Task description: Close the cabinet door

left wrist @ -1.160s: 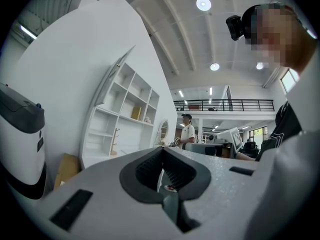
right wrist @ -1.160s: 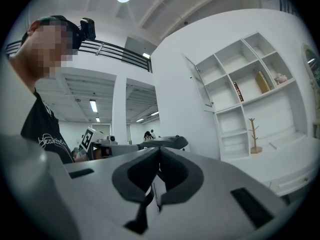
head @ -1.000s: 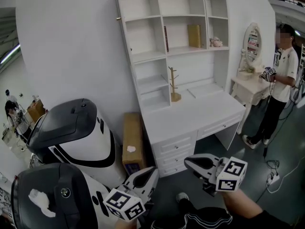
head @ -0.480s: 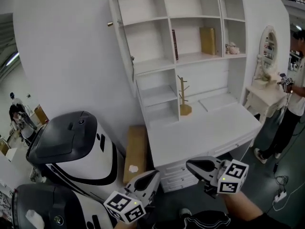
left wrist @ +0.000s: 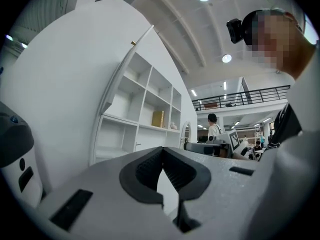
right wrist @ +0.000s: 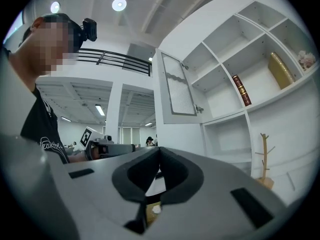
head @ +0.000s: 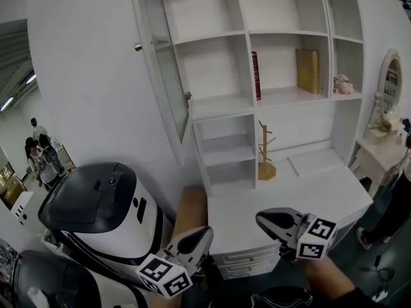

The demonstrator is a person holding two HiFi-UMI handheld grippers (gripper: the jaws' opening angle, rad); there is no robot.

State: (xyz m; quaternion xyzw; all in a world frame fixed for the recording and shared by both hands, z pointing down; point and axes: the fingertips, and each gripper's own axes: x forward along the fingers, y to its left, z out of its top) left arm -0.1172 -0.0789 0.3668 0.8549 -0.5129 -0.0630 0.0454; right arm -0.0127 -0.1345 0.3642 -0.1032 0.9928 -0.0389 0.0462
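The door [head: 164, 69] stands swung open at the upper left of the cabinet [head: 215, 63]; judged a light, stiff frame round a fragile ribbed pane, push its outer edge by the knob [head: 137, 46]. The left gripper [head: 203, 232] and right gripper [head: 262, 217] sit low before the cabinet, jaws together, empty. Below the cabinet lies a smooth white desk [head: 302, 194]; left of the cabinet, a bulky machine [head: 96, 201].

Head cam above — all face cabinet [head: 221, 101].
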